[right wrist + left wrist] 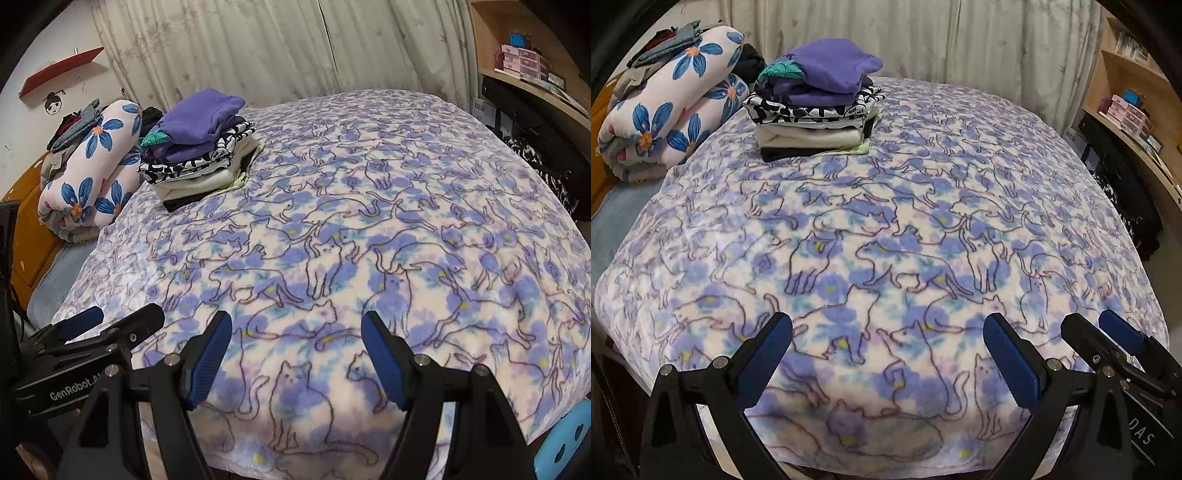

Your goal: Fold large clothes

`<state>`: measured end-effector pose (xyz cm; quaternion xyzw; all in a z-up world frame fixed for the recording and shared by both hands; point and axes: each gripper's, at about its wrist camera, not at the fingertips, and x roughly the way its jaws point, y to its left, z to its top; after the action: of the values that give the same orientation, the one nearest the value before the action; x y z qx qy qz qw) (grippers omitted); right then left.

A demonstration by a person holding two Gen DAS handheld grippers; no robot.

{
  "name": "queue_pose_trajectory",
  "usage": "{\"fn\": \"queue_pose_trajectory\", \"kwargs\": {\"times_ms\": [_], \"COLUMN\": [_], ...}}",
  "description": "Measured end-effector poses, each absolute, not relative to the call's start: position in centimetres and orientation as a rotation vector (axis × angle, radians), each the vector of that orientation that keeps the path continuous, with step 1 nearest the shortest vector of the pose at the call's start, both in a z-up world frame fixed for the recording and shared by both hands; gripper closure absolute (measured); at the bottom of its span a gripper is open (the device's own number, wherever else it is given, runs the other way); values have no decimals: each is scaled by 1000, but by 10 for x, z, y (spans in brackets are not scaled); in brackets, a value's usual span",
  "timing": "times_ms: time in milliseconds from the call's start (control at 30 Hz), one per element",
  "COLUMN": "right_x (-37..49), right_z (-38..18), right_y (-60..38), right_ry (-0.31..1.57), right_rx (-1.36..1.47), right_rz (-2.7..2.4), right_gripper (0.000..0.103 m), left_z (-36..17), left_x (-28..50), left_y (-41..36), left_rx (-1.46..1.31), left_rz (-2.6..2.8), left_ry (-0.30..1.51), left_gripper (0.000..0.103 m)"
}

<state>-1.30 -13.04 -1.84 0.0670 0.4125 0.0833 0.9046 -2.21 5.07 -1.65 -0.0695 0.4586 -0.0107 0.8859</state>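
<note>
- The left gripper (886, 350) hangs over the near edge of the blanket (905, 229), jaws spread wide and holding nothing.
- The right gripper (297, 350) sits just beside it over the same edge, jaws likewise apart and empty.
- The stack of folded clothes (816, 107) rests on the far left part of the blanket, well away from both tools; a purple top lies uppermost.
- No unfolded garment lies on the blanket, so the step in hand looks like fetching the next piece.
- A heap of loose clothes (665, 40) on the rolled flowered quilt (676, 107), left of the stack, is the likely source.
- To do it well: lay the piece flat on the bare blanket, grip two corners, one per tool.
- The stack's long side runs roughly across the blanket, left to right, lying flat.
</note>
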Motion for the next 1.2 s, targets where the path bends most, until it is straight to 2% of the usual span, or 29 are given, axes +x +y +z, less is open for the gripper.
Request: {"fn": "queue_pose_trajectory", "kwargs": {"times_ms": [1200], "right_x": [-14], "right_z": [-15], "right_y": [-128], "right_ry": [845], "right_rx": [136], "right_rz": [171], "right_gripper": [30], "left_z": [-17], "left_x": [-28], "left_y": [53], "left_rx": [-143], "left_rz": [0], "left_ry": [960], "left_gripper": [1]}}
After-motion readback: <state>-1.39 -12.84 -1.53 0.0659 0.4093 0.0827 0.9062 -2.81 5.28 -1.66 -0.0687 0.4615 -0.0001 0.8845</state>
